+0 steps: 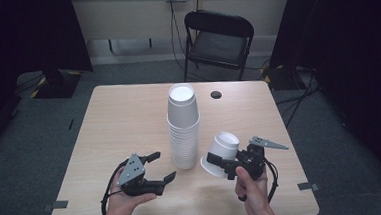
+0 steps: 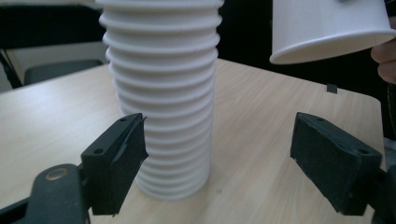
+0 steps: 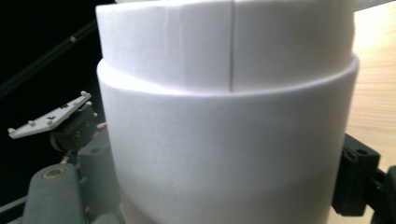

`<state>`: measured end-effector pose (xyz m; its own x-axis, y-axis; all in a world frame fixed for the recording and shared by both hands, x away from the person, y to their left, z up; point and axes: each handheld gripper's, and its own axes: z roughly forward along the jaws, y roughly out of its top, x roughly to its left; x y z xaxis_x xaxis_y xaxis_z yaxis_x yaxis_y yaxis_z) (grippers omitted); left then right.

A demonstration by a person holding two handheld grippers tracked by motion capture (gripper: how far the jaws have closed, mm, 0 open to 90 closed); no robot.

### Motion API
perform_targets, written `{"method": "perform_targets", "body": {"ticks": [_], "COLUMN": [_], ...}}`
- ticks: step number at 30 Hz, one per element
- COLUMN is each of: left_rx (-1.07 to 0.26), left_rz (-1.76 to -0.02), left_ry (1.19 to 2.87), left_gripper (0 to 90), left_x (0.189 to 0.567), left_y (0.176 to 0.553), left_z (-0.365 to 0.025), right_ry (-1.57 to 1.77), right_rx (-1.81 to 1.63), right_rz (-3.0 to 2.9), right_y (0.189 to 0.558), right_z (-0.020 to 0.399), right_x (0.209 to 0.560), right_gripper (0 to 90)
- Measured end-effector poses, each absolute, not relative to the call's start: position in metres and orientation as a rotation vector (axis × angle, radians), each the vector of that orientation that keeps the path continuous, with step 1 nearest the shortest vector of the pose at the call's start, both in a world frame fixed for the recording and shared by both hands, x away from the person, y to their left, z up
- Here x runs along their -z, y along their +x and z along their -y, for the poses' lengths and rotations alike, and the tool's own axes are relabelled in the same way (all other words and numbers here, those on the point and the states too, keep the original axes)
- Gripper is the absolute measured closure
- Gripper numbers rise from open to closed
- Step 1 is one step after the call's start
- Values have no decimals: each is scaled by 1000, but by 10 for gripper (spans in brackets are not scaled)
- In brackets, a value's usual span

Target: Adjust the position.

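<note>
A tall stack of white foam cups (image 1: 184,128) stands upside down near the middle of the table, and the left gripper view looks at it close up (image 2: 163,93). My left gripper (image 1: 163,165) is just left of the stack's base, open, with nothing between its pads (image 2: 126,158). My right gripper (image 1: 223,164) is to the right of the stack, shut on a single white cup (image 1: 222,146) that it holds tilted above the table. That cup (image 3: 224,140) sits between the jaws in the right gripper view, and its rim appears in the left gripper view (image 2: 327,28).
The wooden table (image 1: 124,116) has a small dark hole (image 1: 216,94) behind the stack. Tape marks lie near its front corners (image 1: 60,204) (image 1: 307,186). A black folding chair (image 1: 218,40) stands beyond the far edge.
</note>
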<state>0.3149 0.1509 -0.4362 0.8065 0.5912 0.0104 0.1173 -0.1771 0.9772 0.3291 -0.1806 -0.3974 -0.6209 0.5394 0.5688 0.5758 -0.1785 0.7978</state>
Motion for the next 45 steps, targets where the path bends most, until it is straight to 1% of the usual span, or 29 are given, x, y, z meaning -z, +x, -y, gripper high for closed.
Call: {"method": "perform_targets", "body": {"ticks": [2, 4, 6, 10, 14, 18, 20, 21, 22, 23, 24, 25, 33, 35, 43, 44, 45], "left_rx": [-461, -450, -462, -466, -472, -468, -467, -474, -474, -460, -452, -459, -498, -506, -537, -545, -521], "left_rz": [-551, -548, -520, -448, -433, -420, -407, -405, -405, -399, -399, -394, -376, -380, -365, -365, -366], "left_ry": [1717, 1688, 1689, 1667, 1634, 1630, 1620, 1595, 1595, 1555, 1544, 1535, 1522, 1518, 1524, 1523, 1520], "left_gripper": [151, 168, 216, 281, 299, 349, 427, 437, 484, 536, 538, 570, 626, 666, 702, 723, 745], "left_x": [433, 431, 429, 425, 424, 425, 426, 427, 427, 427, 427, 427, 430, 431, 434, 434, 434], "left_y": [316, 316, 316, 312, 310, 308, 307, 306, 306, 306, 305, 305, 304, 305, 307, 308, 309], "left_z": [-144, -138, -132, -115, -107, -100, -99, -97, -97, -97, -97, -97, -96, -96, -99, -100, -101], "right_ry": [-1359, -1342, -1339, -1306, -1282, -1267, -1281, -1279, -1279, -1273, -1277, -1273, -1288, -1294, -1287, -1301, -1299], "right_rx": [1962, 1963, 1968, 1983, 1989, 1982, 1967, 1956, 1956, 1953, 1951, 1952, 1917, 1909, 1881, 1885, 1884], "right_rz": [1989, 1960, 1952, 1931, 1923, 1901, 1909, 1908, 1908, 1906, 1903, 1892, 1898, 1893, 1880, 1881, 1872], "right_y": [327, 325, 324, 320, 319, 318, 317, 317, 317, 316, 315, 315, 313, 311, 310, 309, 309], "right_z": [177, 174, 173, 167, 163, 158, 155, 153, 153, 150, 149, 148, 136, 133, 123, 122, 121], "right_x": [398, 398, 397, 391, 387, 387, 387, 387, 387, 387, 387, 387, 389, 389, 393, 393, 394], "right_gripper": [173, 173, 173, 173, 173, 173, 173, 173, 173, 173, 173, 173, 173, 173, 174, 174, 173]}}
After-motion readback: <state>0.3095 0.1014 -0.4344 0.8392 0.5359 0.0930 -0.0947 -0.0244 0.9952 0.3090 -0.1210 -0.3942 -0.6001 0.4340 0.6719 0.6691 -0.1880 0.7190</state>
